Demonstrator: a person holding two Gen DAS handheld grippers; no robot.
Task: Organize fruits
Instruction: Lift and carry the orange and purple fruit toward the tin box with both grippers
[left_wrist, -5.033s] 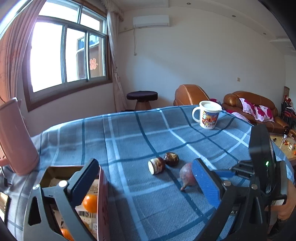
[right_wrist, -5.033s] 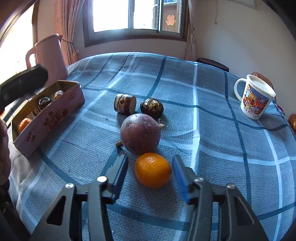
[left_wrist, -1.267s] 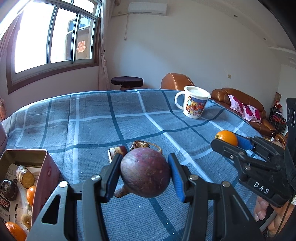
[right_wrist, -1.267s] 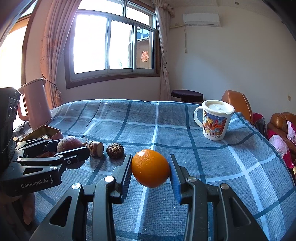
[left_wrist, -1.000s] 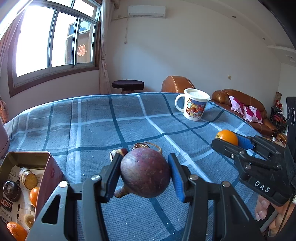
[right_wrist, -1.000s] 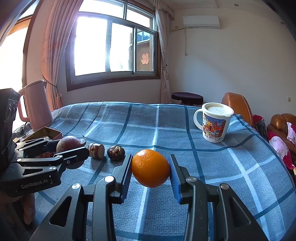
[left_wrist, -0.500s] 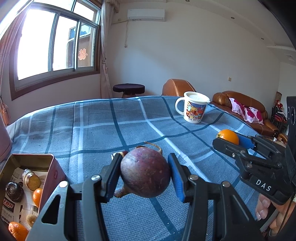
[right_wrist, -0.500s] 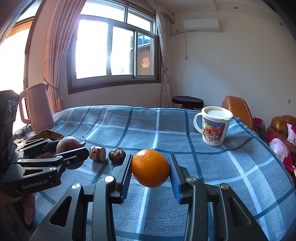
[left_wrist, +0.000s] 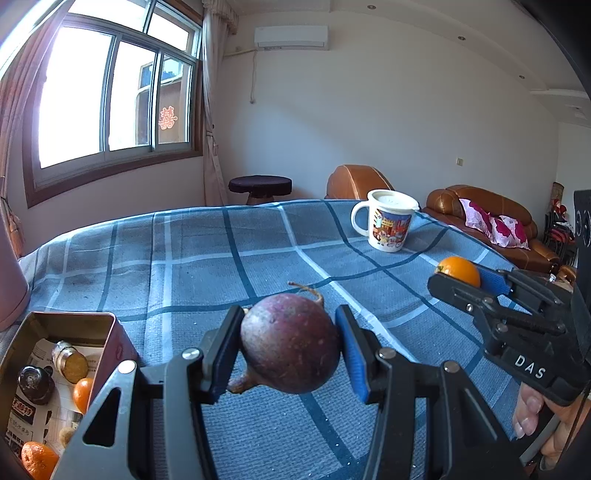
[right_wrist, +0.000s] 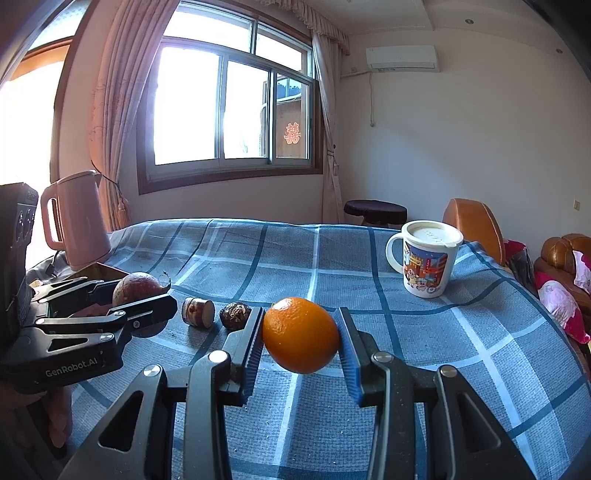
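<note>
Here both tongs are raised above the table (left_wrist: 229, 254), each tilted a little downward and pointing across the blue checked cloth. The left tongs (left_wrist: 290, 349) are closed on a round purple fruit (left_wrist: 290, 349): both pads press its sides, and it hangs clear of the cloth with a curled stem at its top and a stub at its lower left. In the right wrist view the same fruit (right_wrist: 136, 286) shows between the left tongs (right_wrist: 142, 291) at the left edge. The right tongs (right_wrist: 301, 336) clamp an orange (right_wrist: 301, 336) at mid-height between their pads, also off the cloth; from the left wrist view the orange (left_wrist: 458, 271) sits at the tip of the right tongs (left_wrist: 461, 278), with the person's fingers (left_wrist: 532, 417) around the handle below. An open tin box (left_wrist: 107, 332) lies low at the left of the left tongs, holding small oranges and dark items. On the cloth, between the two tongs, lie a cut brown piece (right_wrist: 198, 312) and a dark wrinkled fruit (right_wrist: 235, 315), side by side. A lidded mug (right_wrist: 424, 264) stands farther off, right, and a pink kettle (right_wrist: 75, 218) at the far left.
</note>
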